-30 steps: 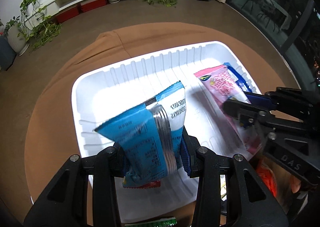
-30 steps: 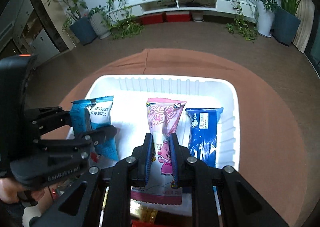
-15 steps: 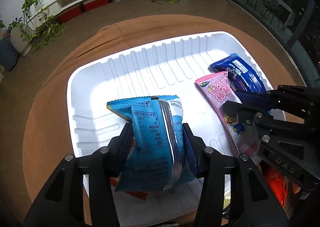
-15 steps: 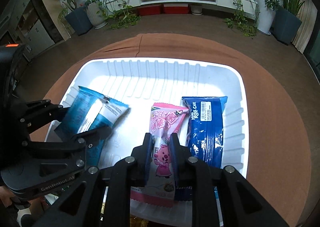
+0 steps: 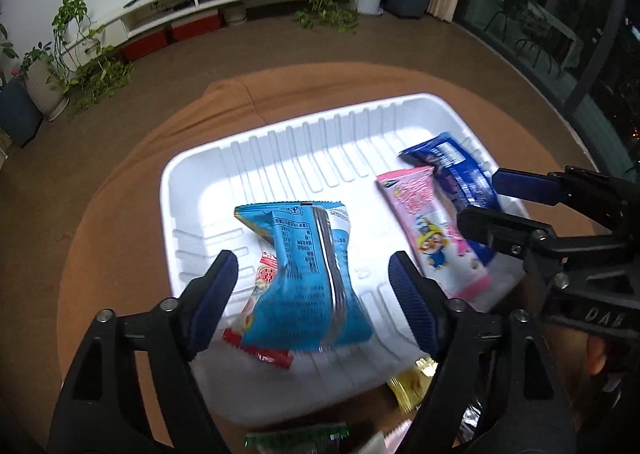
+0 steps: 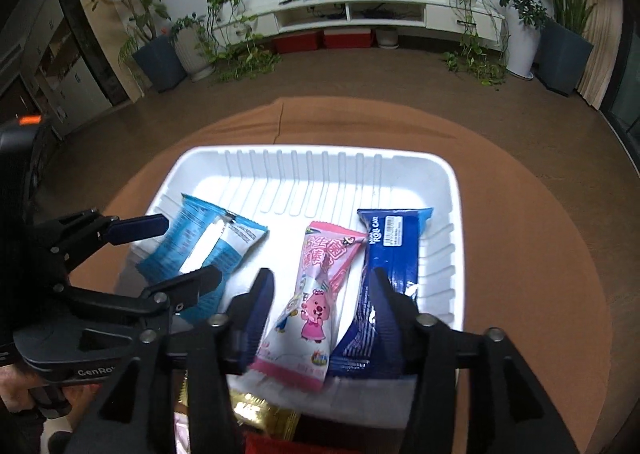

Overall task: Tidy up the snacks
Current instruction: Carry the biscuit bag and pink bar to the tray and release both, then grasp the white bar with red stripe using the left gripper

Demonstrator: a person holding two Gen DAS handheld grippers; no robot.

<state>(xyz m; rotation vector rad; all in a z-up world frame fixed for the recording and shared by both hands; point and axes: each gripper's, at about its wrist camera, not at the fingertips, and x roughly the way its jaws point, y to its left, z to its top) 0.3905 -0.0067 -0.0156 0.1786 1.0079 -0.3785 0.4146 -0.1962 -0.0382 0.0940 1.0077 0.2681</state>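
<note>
Setting: living room with potted plants and a white media shelf point(image 6: 352, 13) along the upper edge of both views; we note a round table under a brown cloth point(image 5: 120, 189).
Tray: white ribbed tray point(image 5: 304, 141) at centre frame on the cloth.
Light-blue packet: we record the light-blue packet point(image 5: 308, 274) lying in the tray's left part, lower centre of the left wrist view, overlapping a red-and-white packet point(image 5: 262, 286).
Pink packet: pink packet point(image 6: 316, 302) flat in the tray, just beside the dark-blue packet point(image 6: 390, 262) to its right.
Left gripper: left gripper point(image 5: 312, 282) spread wide, fingers either side of the light-blue packet and clear of it.
Right gripper: right gripper point(image 6: 322, 294) likewise spread, straddling the pink packet without pinching it.
Outside tray: we list a gold packet point(image 6: 260, 412) and a green packet point(image 5: 296, 434) at the bottom edges.
</note>
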